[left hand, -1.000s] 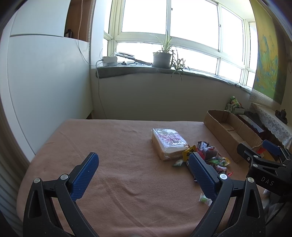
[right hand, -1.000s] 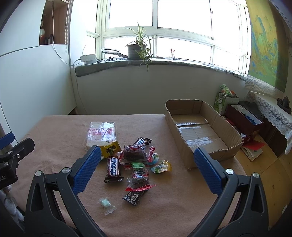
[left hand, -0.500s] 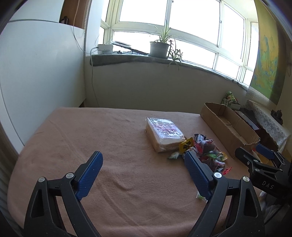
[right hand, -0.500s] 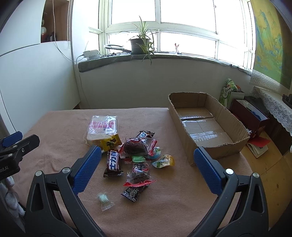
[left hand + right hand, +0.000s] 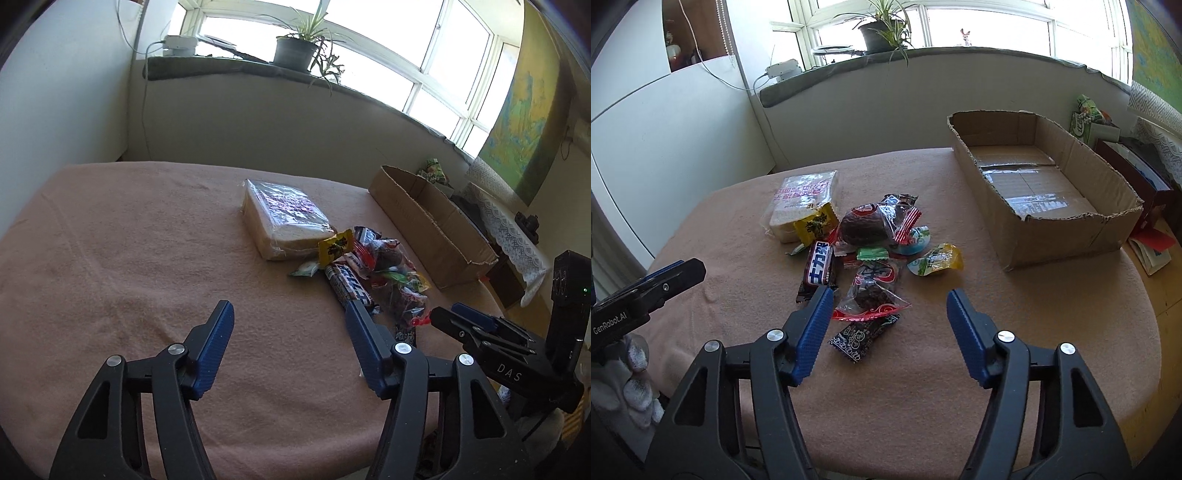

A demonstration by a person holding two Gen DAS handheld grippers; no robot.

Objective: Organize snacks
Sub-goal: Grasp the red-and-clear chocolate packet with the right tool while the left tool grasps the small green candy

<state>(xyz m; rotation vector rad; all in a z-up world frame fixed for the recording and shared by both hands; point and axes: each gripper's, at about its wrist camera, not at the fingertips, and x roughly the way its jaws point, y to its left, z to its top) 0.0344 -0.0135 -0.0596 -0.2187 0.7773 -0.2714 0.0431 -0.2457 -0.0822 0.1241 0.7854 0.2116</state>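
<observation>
Pink fleecy cloth covers the rounded surface (image 5: 1015,314), soft and a little wrinkled. On it we see a heap of snacks (image 5: 871,251) in crinkly plastic wrappers: a dark chocolate bar (image 5: 820,264), a clear bag with a brown round cake (image 5: 862,225), a yellow packet (image 5: 815,223) and a small black one (image 5: 862,334) nearest to us. Just behind the heap lies a square loaf of sliced bread (image 5: 284,221) in thin film. The cardboard box (image 5: 1071,225), long, with torn rims, stands right of the heap, near the surface's edge.

The right tool (image 5: 888,319) hangs over the near snacks; its ribbed blue pads have just been closing, now half wide, and nothing is gripped. The left tool (image 5: 290,332) is the same, half wide over bare cloth, left of the heap, where there is much free room.

Behind is a grey windowsill with a potted plant (image 5: 295,55), perhaps a spider plant.
</observation>
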